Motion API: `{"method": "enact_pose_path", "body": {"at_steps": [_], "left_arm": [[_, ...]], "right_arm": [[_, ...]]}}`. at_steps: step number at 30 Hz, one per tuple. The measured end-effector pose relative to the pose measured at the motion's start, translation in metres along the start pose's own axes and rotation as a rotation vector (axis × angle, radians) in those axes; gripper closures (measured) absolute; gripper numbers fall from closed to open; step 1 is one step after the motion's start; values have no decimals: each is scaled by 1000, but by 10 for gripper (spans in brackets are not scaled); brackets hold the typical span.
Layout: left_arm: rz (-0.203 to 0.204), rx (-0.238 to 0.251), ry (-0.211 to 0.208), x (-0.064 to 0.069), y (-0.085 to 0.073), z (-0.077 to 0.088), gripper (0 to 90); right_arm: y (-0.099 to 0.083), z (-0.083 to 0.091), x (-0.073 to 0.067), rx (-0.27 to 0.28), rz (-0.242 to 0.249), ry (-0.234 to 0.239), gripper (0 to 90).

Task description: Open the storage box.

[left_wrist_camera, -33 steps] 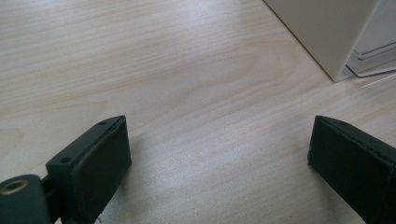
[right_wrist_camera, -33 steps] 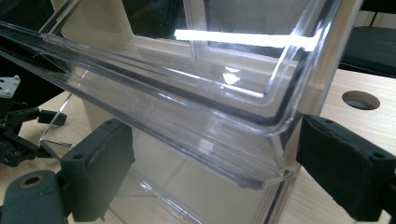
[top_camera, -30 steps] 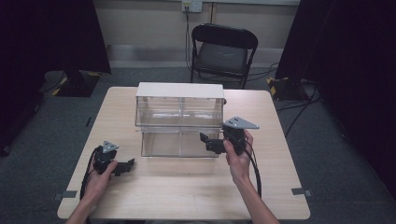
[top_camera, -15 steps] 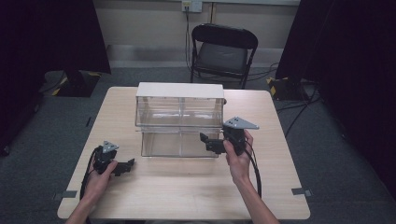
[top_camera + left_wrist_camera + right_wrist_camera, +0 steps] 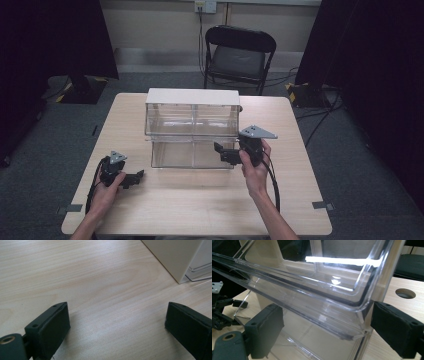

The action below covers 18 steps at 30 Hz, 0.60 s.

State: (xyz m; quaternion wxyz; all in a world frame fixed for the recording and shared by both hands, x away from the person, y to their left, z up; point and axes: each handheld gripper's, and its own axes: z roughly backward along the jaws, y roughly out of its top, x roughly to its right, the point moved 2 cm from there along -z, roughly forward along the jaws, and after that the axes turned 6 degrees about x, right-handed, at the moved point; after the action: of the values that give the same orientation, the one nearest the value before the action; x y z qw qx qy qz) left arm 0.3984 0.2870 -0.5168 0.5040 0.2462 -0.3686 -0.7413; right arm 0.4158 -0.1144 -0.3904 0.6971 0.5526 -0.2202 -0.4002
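Pale wood-grain table (image 5: 200, 200), smooth and matte, backed by grey carpet, black curtains and a black folding chair (image 5: 239, 55) beyond the far edge.

Right gripper (image 5: 224, 151) held at the front right corner of a clear plastic drawer unit (image 5: 192, 131), fingers spread wide. Seen in the right gripper view with the corner of the lower drawer front (image 5: 352, 332) lying between the two black pads (image 5: 265, 327), one pad to each side, neither plainly touching. Judged as the start of a grasp on that drawer front, to draw it out.

For a clean pull: should be centred on the lip before closing, squeezed gently since the thin glossy plastic looked slippery and a little flexible, then drawn straight back along the runners and not upward. Could lift or slide the whole light unit if pulled askew.

Left gripper (image 5: 134, 178) resting low on the table, well apart from the unit's left side, fingers likewise spread with bare wood between them (image 5: 117, 322). Could usefully steady the cabinet.

Unit boxy and two-tiered, with a flat cream top and cream side wall (image 5: 172, 257), transparent hard-edged drawers, rounded moulded rims, bright reflections.
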Motion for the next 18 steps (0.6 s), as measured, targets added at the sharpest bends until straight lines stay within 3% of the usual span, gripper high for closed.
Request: {"method": "enact_pose_path", "body": {"at_steps": [18], "left_arm": [[0,0,0,0,0,0,53]], "right_arm": [[0,0,0,2,2,-3,107]]}}
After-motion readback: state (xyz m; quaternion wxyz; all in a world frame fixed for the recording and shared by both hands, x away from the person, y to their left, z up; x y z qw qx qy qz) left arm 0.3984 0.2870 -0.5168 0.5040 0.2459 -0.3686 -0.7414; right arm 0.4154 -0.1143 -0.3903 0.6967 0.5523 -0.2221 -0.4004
